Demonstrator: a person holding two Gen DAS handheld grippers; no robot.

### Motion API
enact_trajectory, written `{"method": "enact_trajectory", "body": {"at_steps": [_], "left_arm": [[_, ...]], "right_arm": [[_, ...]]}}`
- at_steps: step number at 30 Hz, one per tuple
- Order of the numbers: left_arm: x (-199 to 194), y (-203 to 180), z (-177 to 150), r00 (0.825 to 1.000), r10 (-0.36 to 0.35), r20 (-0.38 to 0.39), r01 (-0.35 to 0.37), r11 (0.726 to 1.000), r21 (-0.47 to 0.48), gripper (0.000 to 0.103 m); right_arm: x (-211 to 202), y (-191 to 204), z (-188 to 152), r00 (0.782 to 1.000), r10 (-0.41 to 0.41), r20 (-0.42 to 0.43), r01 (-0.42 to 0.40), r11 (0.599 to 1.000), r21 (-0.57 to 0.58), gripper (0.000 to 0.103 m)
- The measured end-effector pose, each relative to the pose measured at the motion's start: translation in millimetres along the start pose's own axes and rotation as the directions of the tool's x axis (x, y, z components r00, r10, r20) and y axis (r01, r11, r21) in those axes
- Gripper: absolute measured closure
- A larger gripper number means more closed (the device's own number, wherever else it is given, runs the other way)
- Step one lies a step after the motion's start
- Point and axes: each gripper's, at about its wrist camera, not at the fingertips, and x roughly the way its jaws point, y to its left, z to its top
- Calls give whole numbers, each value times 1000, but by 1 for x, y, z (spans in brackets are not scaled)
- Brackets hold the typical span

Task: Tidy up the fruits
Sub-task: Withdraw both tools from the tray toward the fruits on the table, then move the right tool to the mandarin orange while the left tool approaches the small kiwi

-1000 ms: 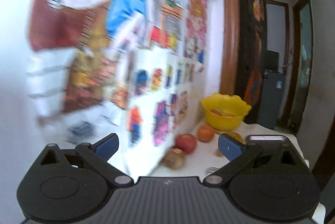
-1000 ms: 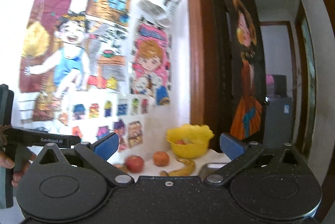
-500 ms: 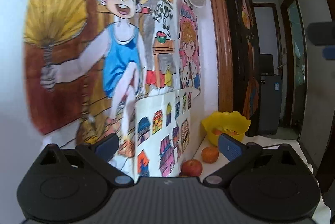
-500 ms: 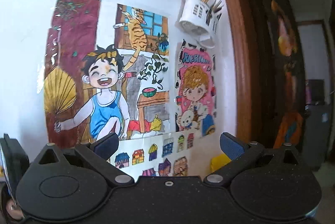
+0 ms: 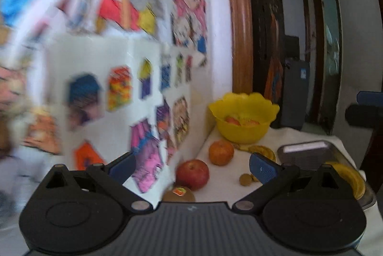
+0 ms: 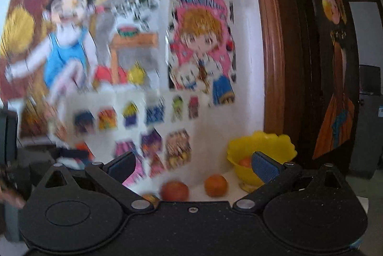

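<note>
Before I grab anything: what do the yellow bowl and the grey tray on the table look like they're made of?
The yellow bowl looks like plastic: a uniform bright colour, a scalloped rim and walls that let light glow through. The tray looks like metal, probably stainless steel or aluminium: dull grey, with a rolled rim that catches a bright highlight. Motion blur leaves both open to doubt.

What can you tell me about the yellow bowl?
The yellow bowl looks like shiny plastic, with a wavy, petal-shaped rim. It stands upright on the white cloth at the far end of the table, close to the wall. Inside lie a few orange-red fruits, too blurred to name. The right wrist view shows a small foot under it. A banana lies right in front of its base; whether they touch is unclear.
</note>
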Motion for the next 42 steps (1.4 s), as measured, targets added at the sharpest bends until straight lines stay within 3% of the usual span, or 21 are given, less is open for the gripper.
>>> {"method": "enact_trajectory", "body": {"at_steps": [6, 9, 18, 30, 36, 42], "left_arm": [[54, -19, -6, 997, -62, -42, 63, 998, 18, 0], [79, -29, -8, 992, -117, -56, 119, 992, 36, 0], [154, -52, -24, 964, -233, -132, 246, 965, 93, 0], [204, -67, -46, 939, -273, -209, 298, 950, 98, 2], [217, -66, -52, 927, -289, -238, 315, 946, 79, 12], [222, -65, -55, 910, -319, -264, 344, 937, 55, 26]], "right_arm": [[43, -34, -32, 993, -39, -108, 30, 996, -84, 1], [71, -50, -47, 983, -29, -180, 6, 992, -130, 1], [147, -78, -101, 919, 26, -393, -143, 951, -273, 4], [193, -93, -123, 864, 57, -501, -205, 947, -246, 21], [204, -97, -127, 848, 67, -526, -205, 956, -209, 22], [208, -98, -127, 849, 73, -523, -209, 956, -207, 24]]}}
